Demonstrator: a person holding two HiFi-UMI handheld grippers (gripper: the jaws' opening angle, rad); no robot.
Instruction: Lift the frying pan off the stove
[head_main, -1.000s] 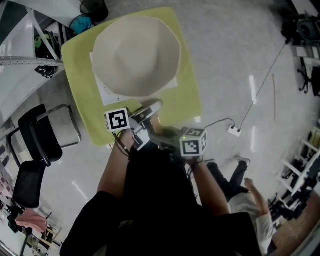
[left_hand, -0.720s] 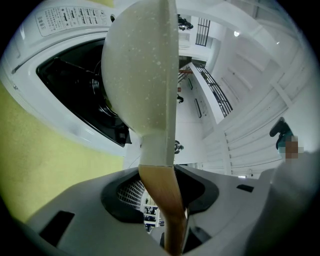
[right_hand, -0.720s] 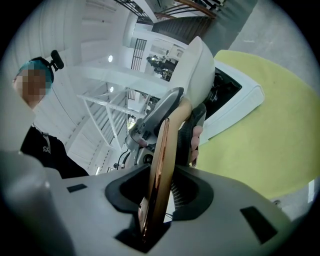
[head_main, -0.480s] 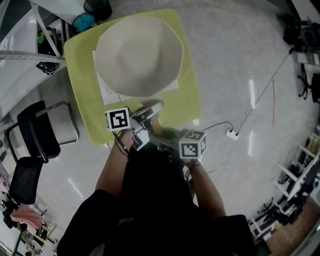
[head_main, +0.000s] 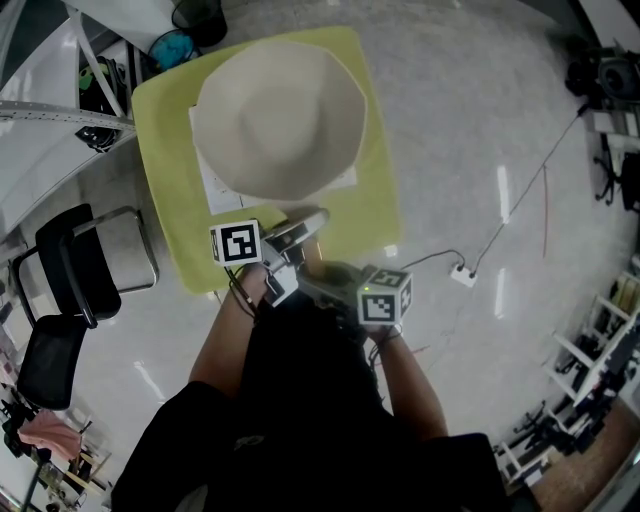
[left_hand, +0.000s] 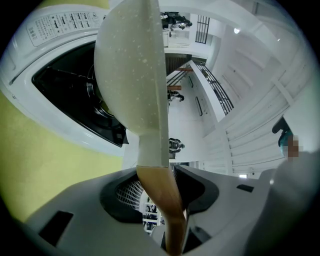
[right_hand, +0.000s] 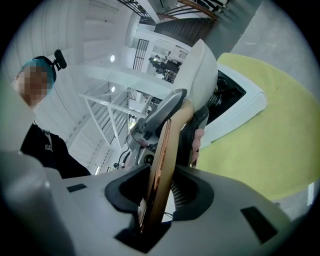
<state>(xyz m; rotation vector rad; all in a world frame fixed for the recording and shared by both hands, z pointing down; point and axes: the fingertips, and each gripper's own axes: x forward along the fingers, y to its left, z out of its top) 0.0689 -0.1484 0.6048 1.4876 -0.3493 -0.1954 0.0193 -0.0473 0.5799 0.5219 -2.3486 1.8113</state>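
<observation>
A yellow-green counter (head_main: 378, 150) stands on a pale, glossy floor (head_main: 470, 120). Just left of it is a black chair (head_main: 75, 275), with a teal bin (head_main: 168, 47) at its far-left corner. A white power strip (head_main: 462, 275) lies on the floor to the right.

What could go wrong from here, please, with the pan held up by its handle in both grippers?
1. The left gripper and right gripper clamp only the narrow wooden handle, while the wide frying pan hangs far ahead of them: it may twist or sag in the jaws.
2. The pan hangs over the stove: a slip would probably drop it onto it.
</observation>
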